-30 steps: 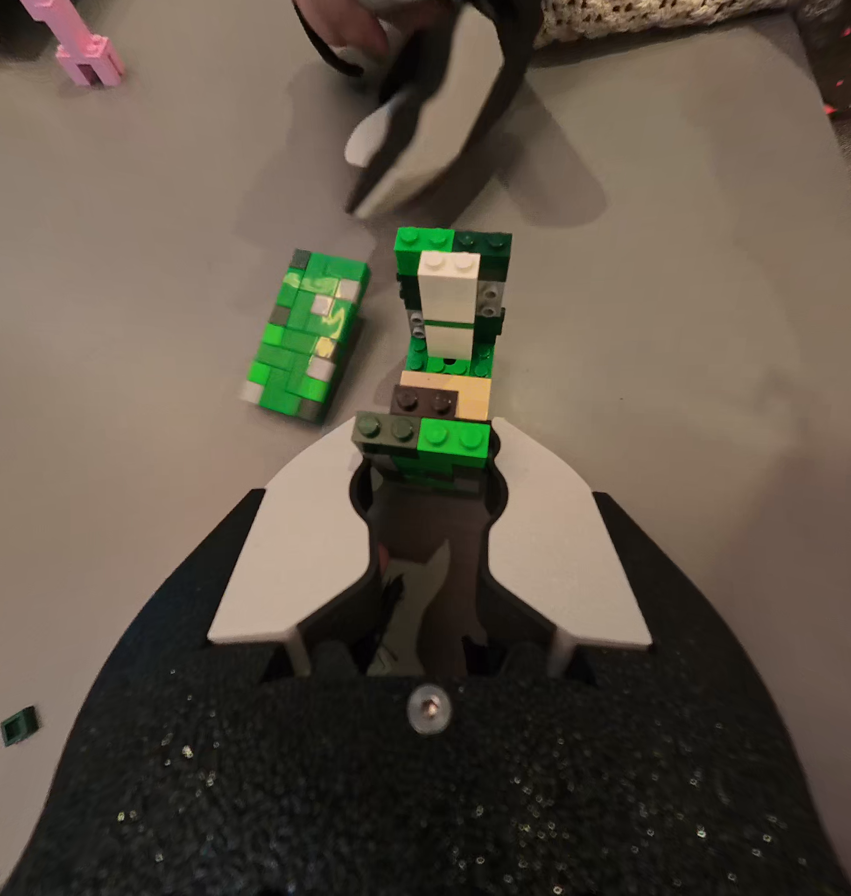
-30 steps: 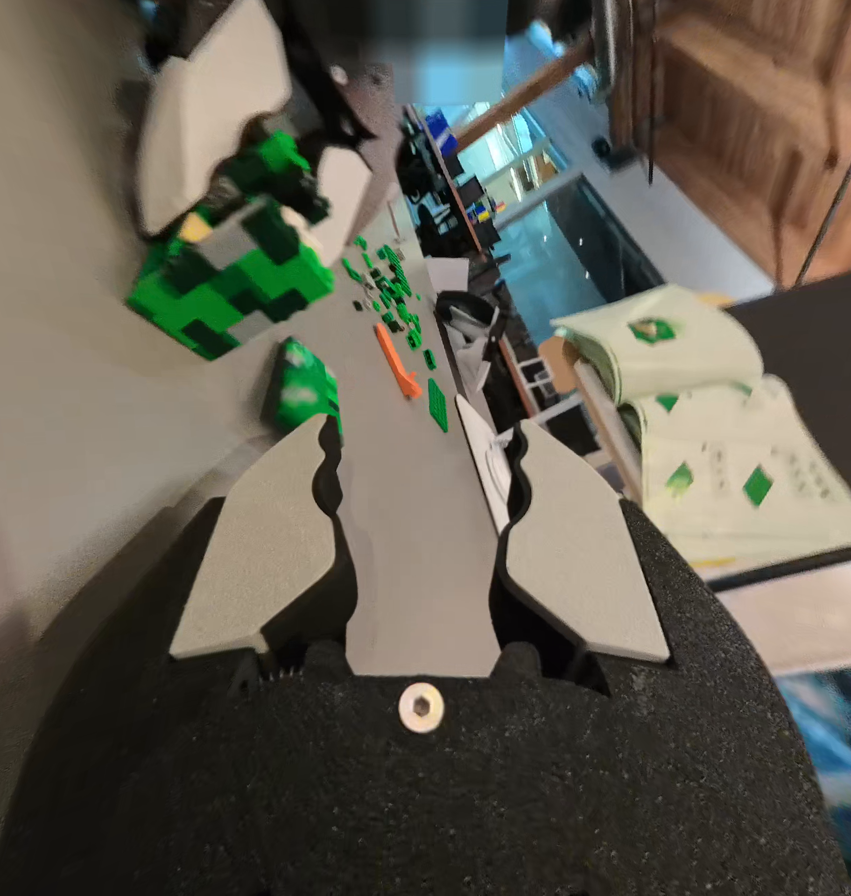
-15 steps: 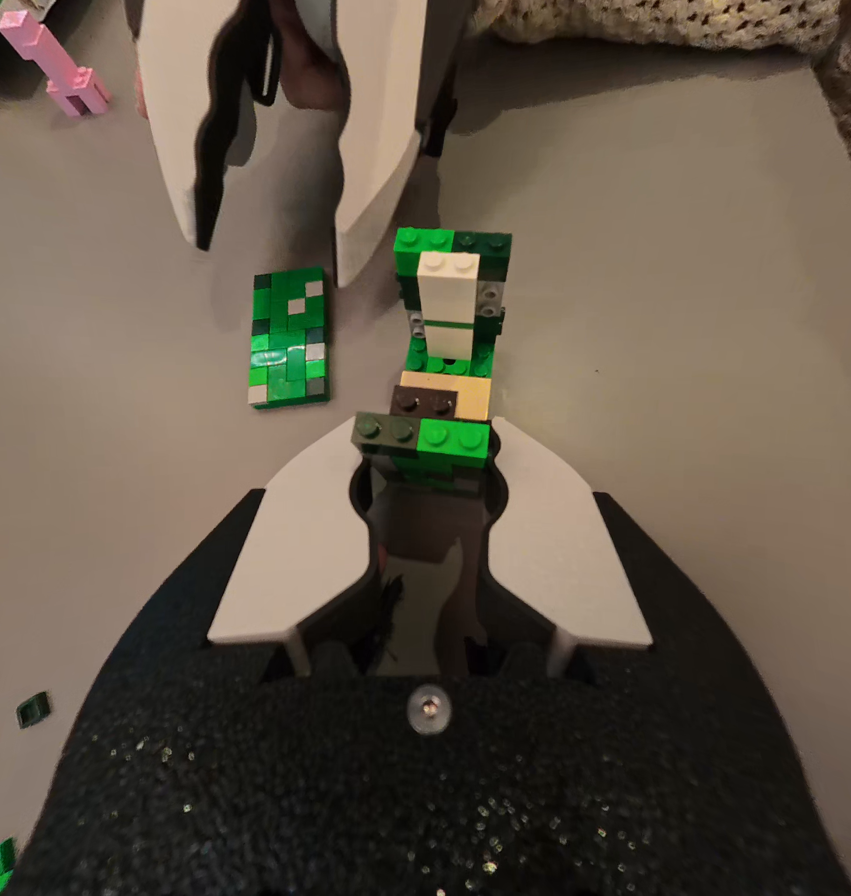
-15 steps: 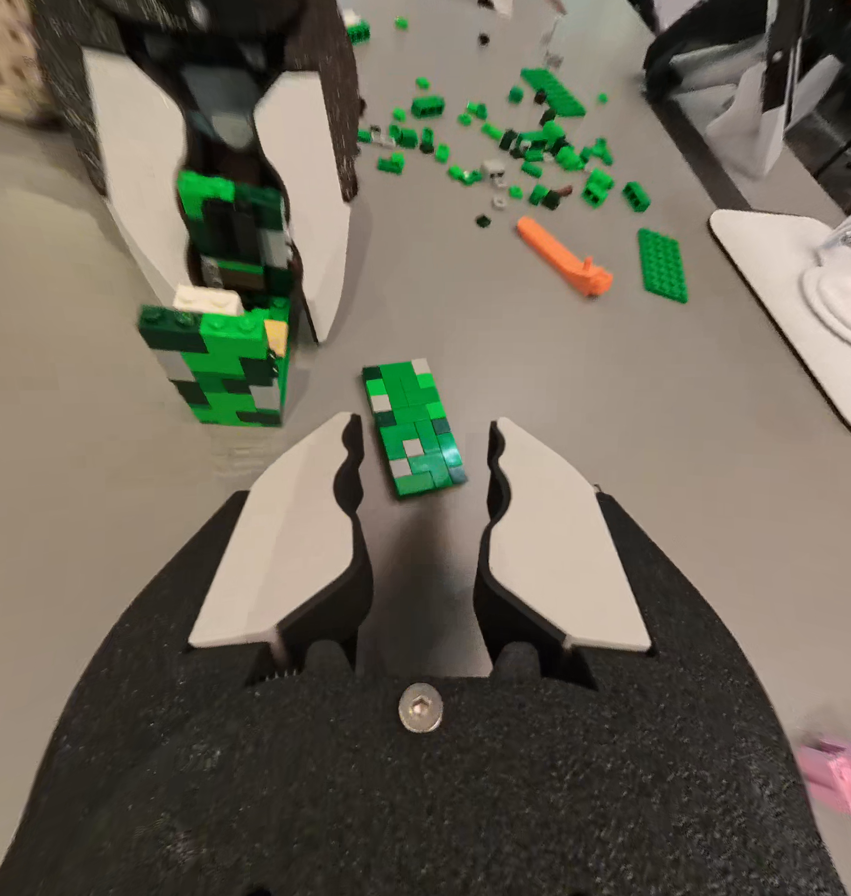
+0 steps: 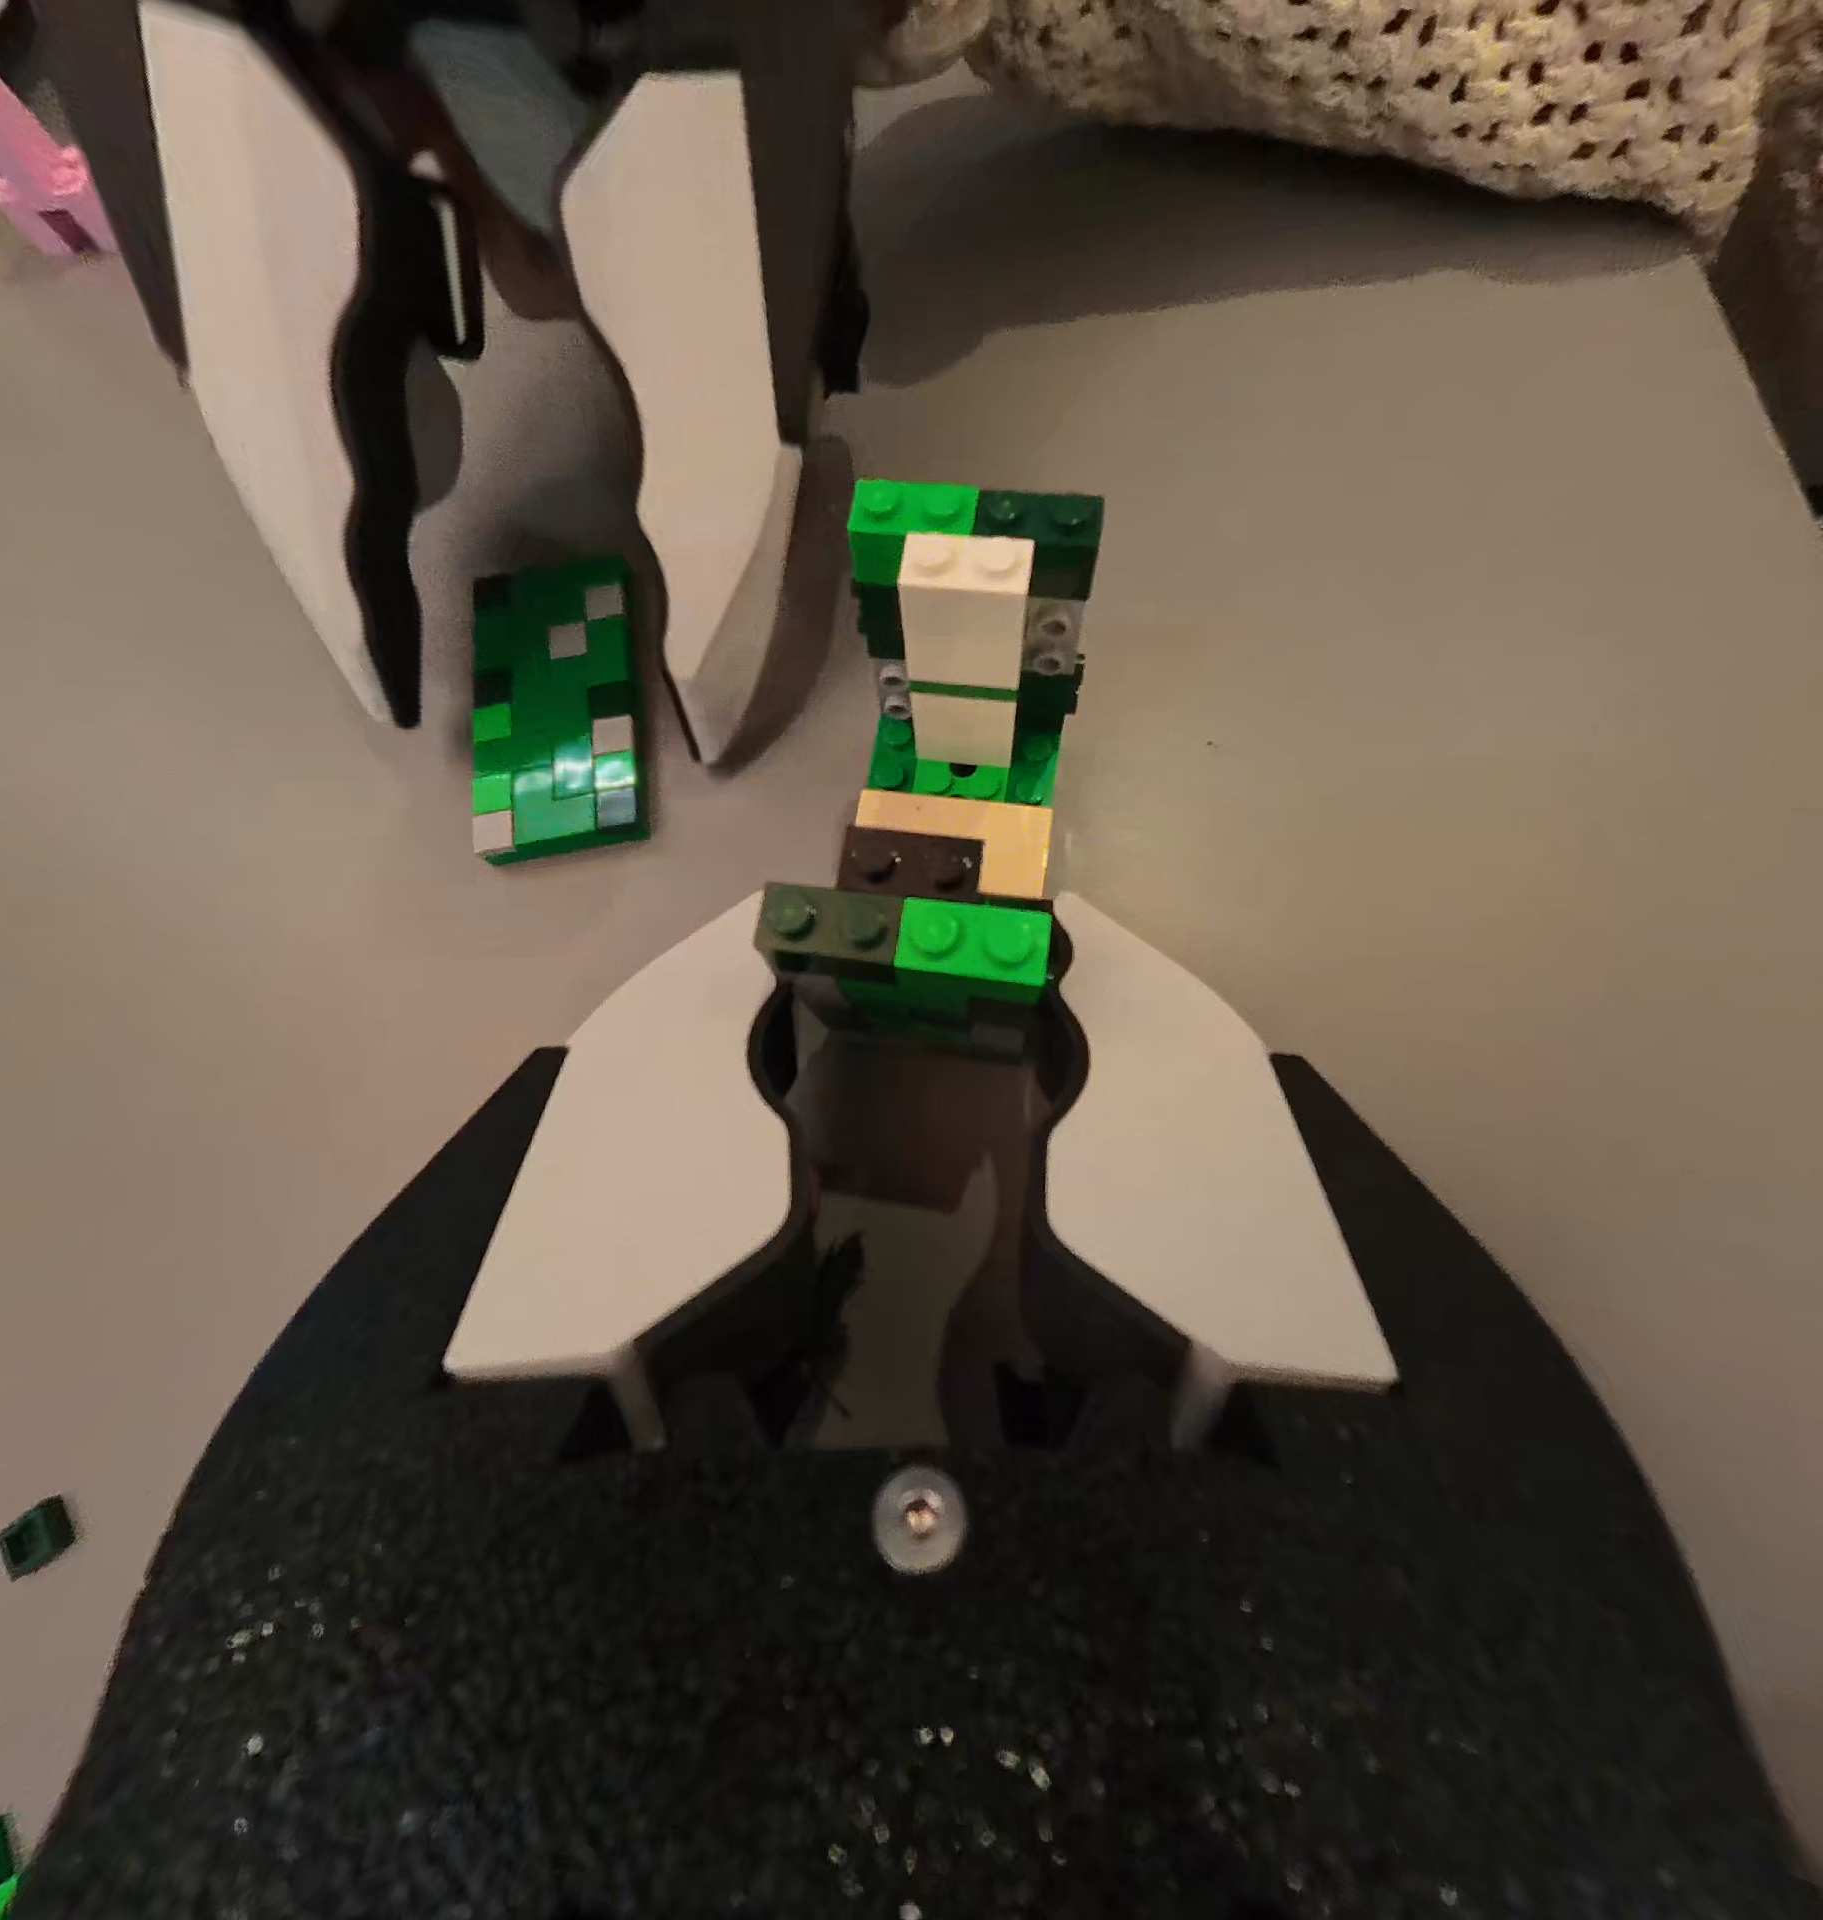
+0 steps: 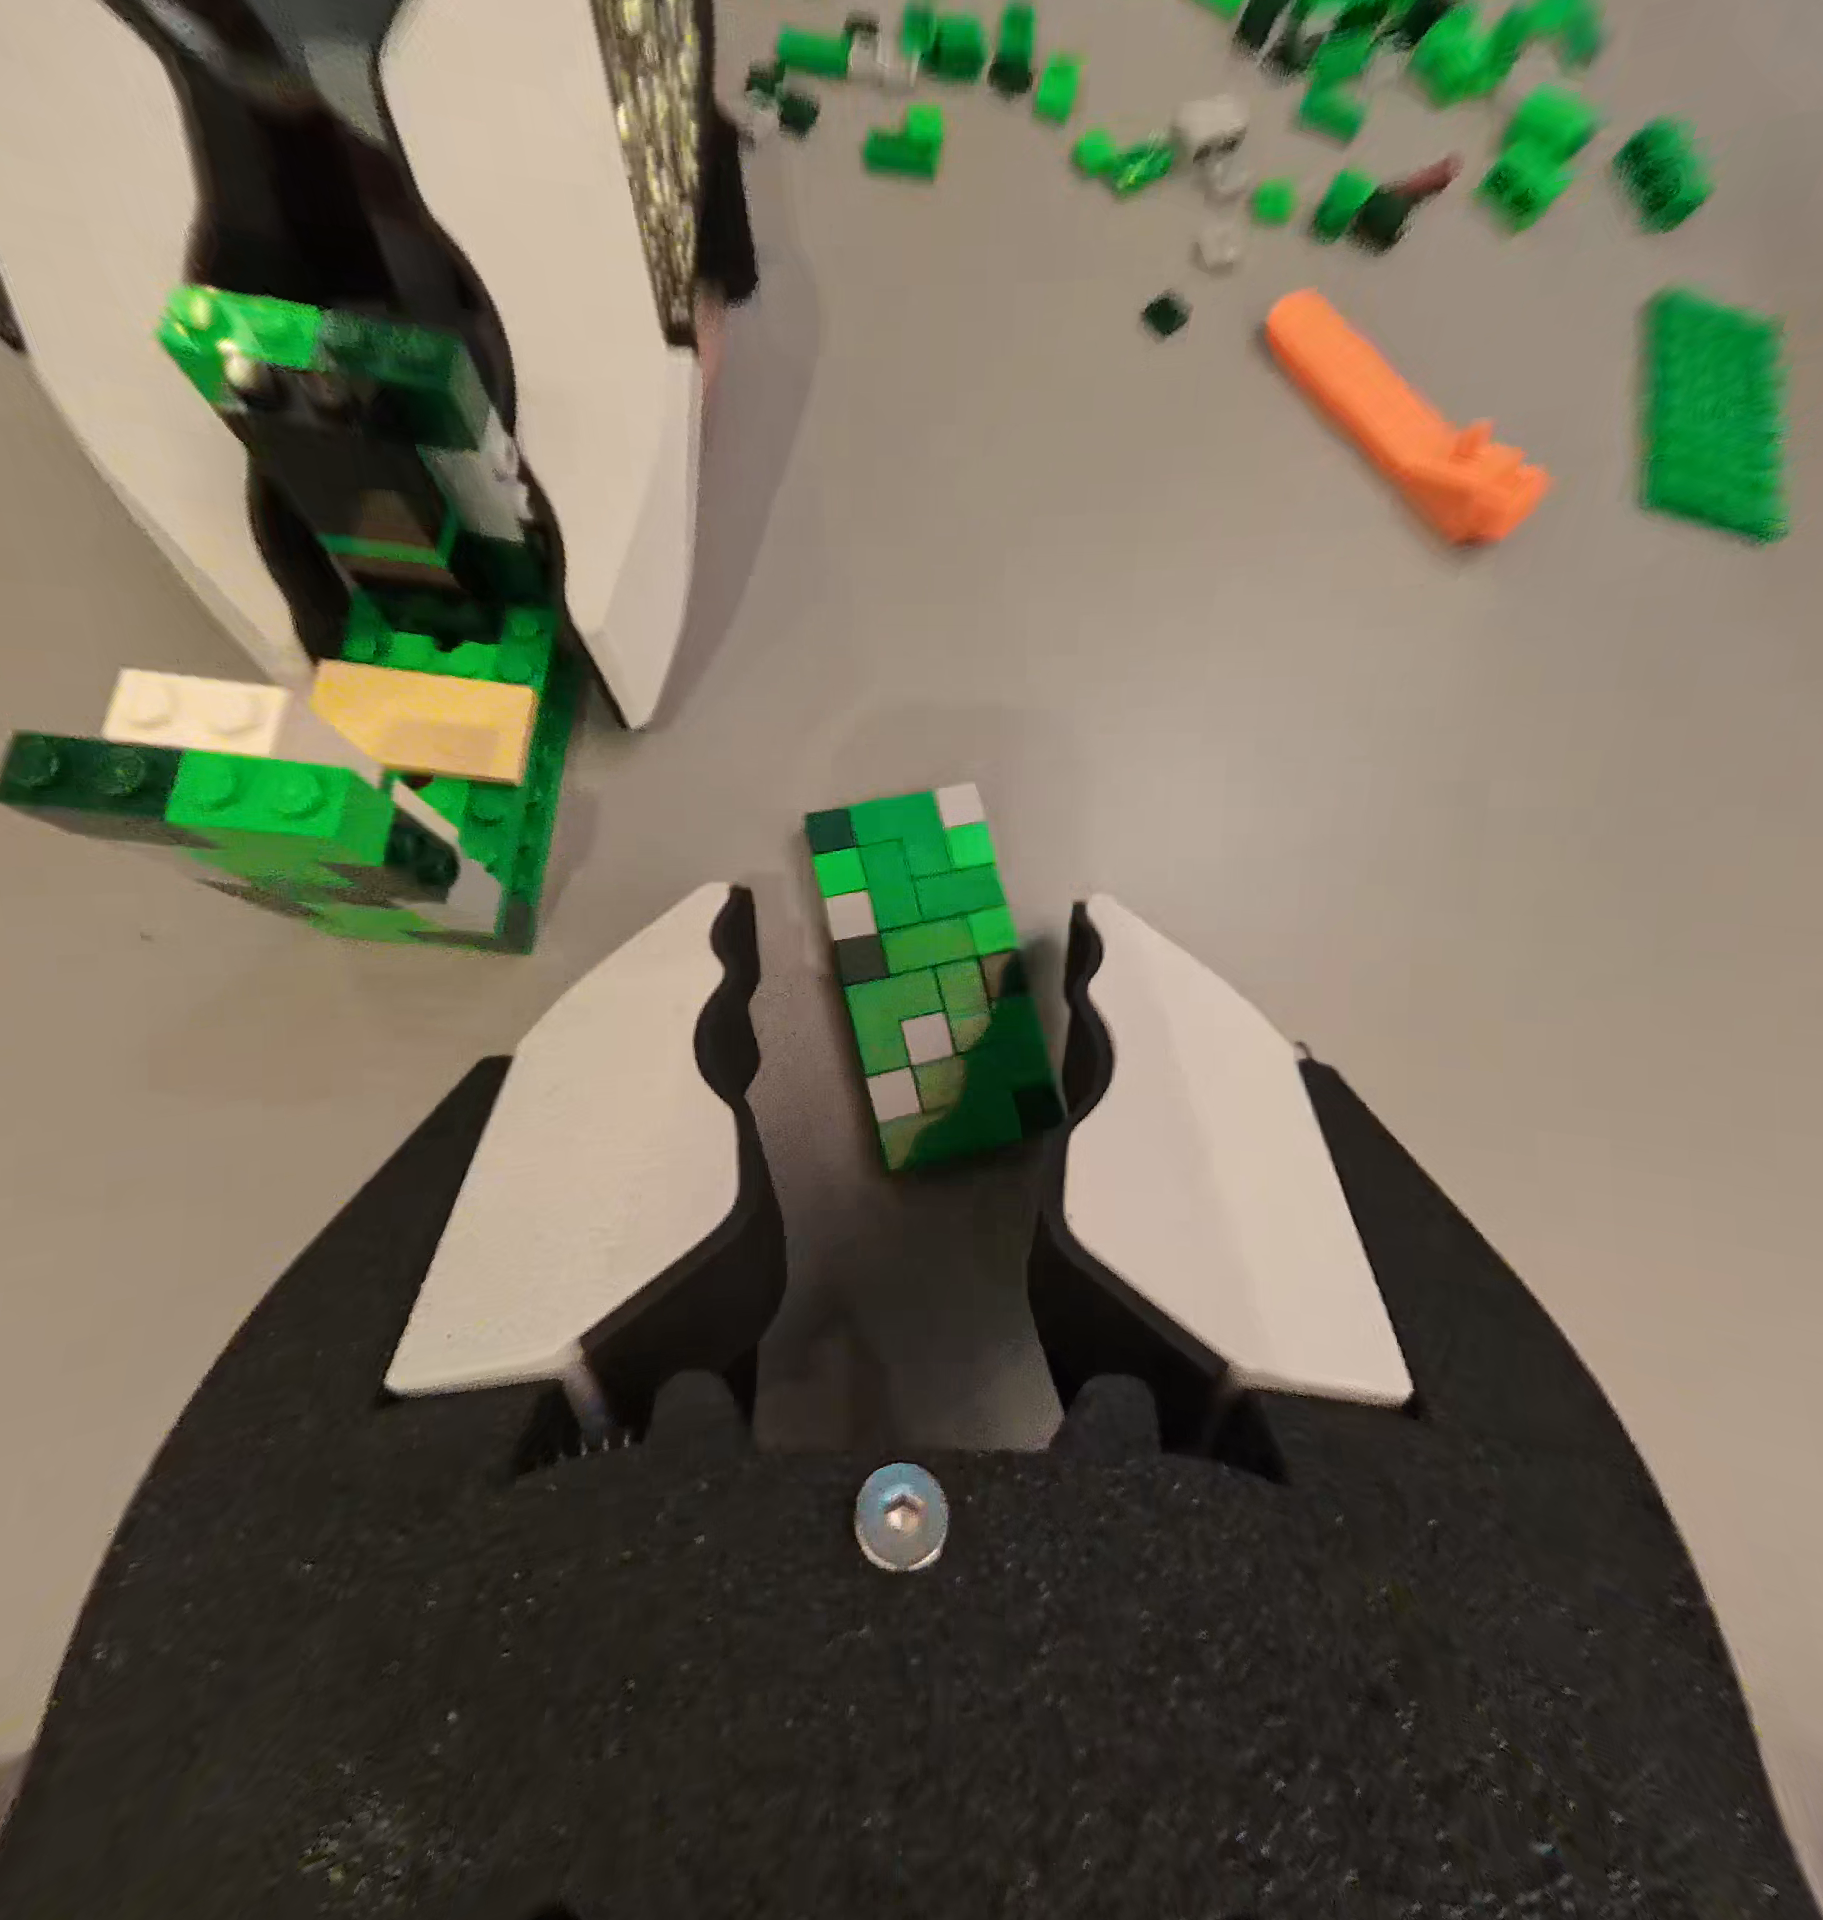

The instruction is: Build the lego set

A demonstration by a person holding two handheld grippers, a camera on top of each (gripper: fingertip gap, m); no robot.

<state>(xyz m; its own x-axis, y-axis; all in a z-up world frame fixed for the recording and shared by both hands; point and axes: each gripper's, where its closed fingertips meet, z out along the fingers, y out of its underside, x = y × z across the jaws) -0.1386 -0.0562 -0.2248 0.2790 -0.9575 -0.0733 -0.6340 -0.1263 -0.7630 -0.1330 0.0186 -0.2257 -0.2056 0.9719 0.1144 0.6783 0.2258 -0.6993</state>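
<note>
My left gripper clamps the near end of the brick build, which stands on the table. The tiled panel lies flat beside the build, between the spread fingers of my right gripper. Loose bricks, a brick separator and a plate lie beyond, to its right.

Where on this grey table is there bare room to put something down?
Bare grey table lies right of the green brick tower, up to the knitted cream cloth. Another bare patch sits between the flat green tiled panel and the orange tool. Loose green bricks crowd the far edge.
</note>
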